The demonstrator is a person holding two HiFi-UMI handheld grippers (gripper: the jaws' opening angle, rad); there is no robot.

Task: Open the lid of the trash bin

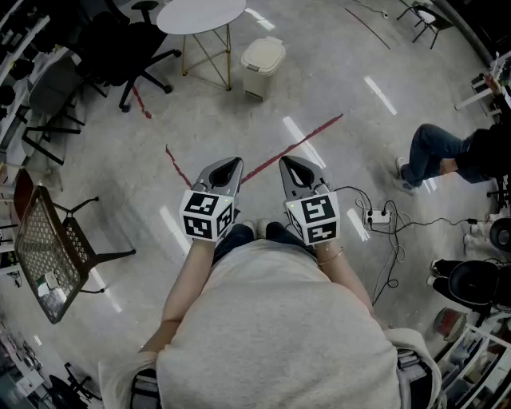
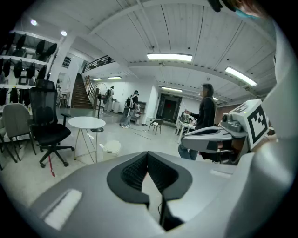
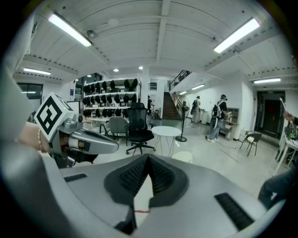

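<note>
The cream trash bin (image 1: 262, 64) stands on the floor far ahead, beside a round white table (image 1: 200, 14), with its lid down. It shows small in the left gripper view (image 2: 112, 147) and just past the jaw tips in the right gripper view (image 3: 182, 157). My left gripper (image 1: 230, 165) and right gripper (image 1: 289, 165) are held side by side at waist height, well short of the bin. Both are shut, tips touching, with nothing between them (image 2: 148, 155) (image 3: 149, 159).
A black office chair (image 1: 132, 48) stands left of the table. A mesh chair (image 1: 52, 252) is at my near left. A seated person (image 1: 455, 156) is at the right, with a power strip and cables (image 1: 377, 216) on the floor. Red tape (image 1: 291, 148) crosses the concrete ahead.
</note>
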